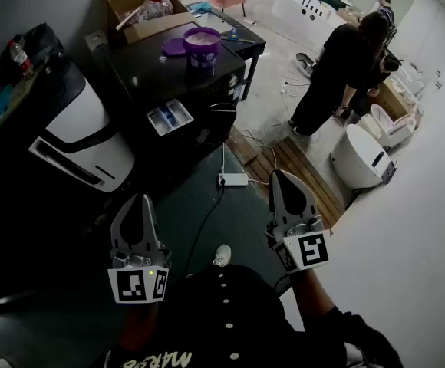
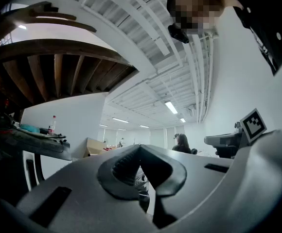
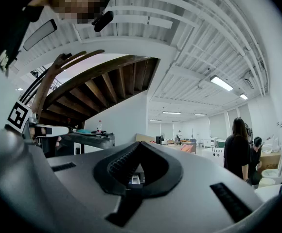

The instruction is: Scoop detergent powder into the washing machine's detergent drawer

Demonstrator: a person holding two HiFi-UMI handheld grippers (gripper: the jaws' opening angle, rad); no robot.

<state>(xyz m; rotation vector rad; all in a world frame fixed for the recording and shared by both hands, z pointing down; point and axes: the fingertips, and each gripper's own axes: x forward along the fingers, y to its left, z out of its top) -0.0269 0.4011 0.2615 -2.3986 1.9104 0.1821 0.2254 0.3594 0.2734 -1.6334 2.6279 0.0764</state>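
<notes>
A black washing machine [image 1: 153, 79] stands far ahead, and its detergent drawer [image 1: 169, 118] is pulled out at the front. On the machine's top sits an open purple tub of white powder [image 1: 202, 46], with its purple lid [image 1: 174, 48] lying to the left of it. No scoop shows. My left gripper [image 1: 136, 201] and right gripper [image 1: 278, 175] are held low and close to me, well short of the machine, and both point toward it. Both have their jaws together with nothing between them. The tips of the left gripper [image 2: 139, 146] and of the right gripper [image 3: 140, 143] also meet in the gripper views.
A white and black appliance [image 1: 80, 133] stands left of the machine, with an open cardboard box [image 1: 140, 10] behind. A white power strip [image 1: 233, 179] with its cable lies on the dark floor. Wooden planks [image 1: 303, 171], white toilets [image 1: 360, 156] and two people [image 1: 345, 67] are at the right.
</notes>
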